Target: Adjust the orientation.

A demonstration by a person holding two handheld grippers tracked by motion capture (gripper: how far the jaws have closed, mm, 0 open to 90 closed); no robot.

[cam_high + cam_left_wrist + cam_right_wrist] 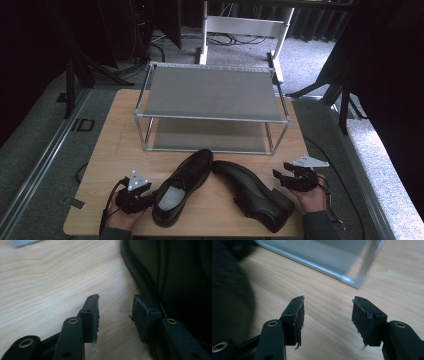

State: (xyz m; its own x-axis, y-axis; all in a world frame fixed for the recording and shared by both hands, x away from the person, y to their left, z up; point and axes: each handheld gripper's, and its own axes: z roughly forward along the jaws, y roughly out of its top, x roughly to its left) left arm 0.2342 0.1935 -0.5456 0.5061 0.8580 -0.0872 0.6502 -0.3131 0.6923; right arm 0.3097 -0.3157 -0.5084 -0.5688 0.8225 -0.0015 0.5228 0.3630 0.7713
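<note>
While your left gripper [142,192] rests low on the counter [122,150] with its jaws apart and nothing between them, a black shoe [181,186] lies just beside it, on the side toward the other gripper. In the left gripper view the dark side of this shoe [175,277] is almost touching one jaw. Your right gripper [287,175] is also parted wide and holds nothing; bare wood shows between its jaws. The second black shoe [252,192] lies tipped on its side between the first shoe and your right hand [312,197]. Behind both shoes stands a metal rack [210,107] with two shelves, and both shelves carry nothing. Its near corner post [362,277] is close in front of your right gripper.
</note>
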